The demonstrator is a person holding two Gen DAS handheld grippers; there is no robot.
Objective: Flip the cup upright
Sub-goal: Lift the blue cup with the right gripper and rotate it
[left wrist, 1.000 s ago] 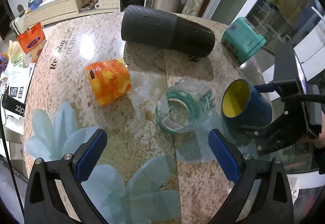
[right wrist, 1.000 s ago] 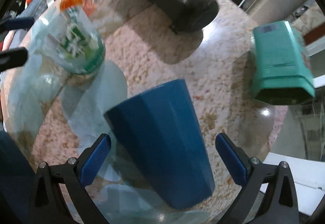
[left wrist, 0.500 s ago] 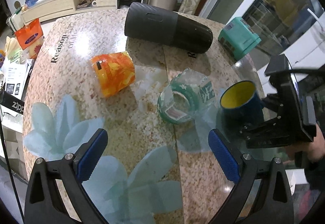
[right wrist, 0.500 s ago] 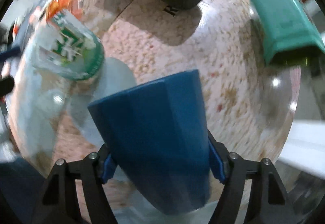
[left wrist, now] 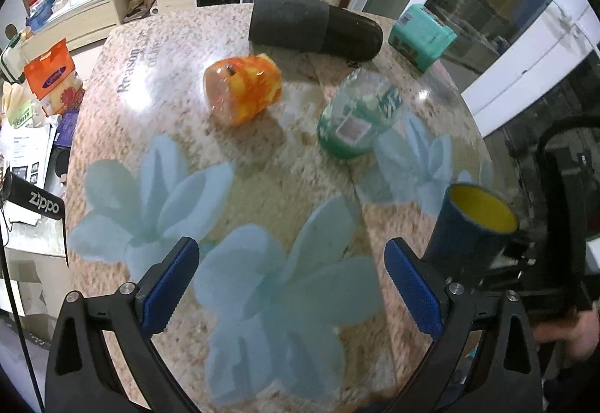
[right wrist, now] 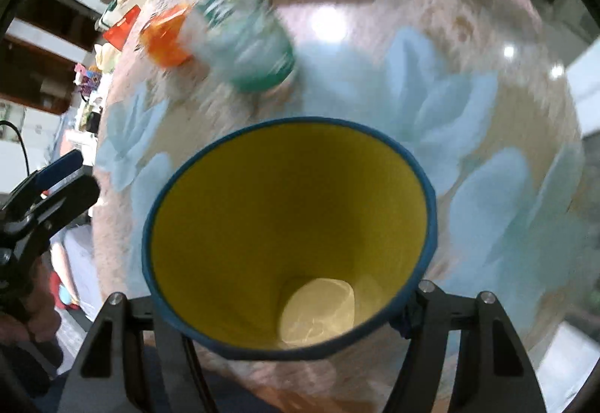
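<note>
The cup [right wrist: 288, 237] is blue outside and yellow inside. My right gripper [right wrist: 288, 315] is shut on it and holds it near the table's right edge with its mouth turned up and towards the camera. In the left wrist view the cup [left wrist: 472, 237] stands nearly upright, held from the right by the right gripper [left wrist: 525, 263]. My left gripper [left wrist: 292, 282] is open and empty above the flower pattern at the table's near edge.
On the round granite table [left wrist: 157, 83] lie an orange cup [left wrist: 243, 90], a clear green-labelled bottle [left wrist: 356, 117], a black flask [left wrist: 315, 25] and a teal box [left wrist: 422, 34]. Shelves and clutter stand beyond the far left edge.
The right gripper closed on the cup, lifted it and turned it mouth up. Both grippers drew back towards the table's near edge.
</note>
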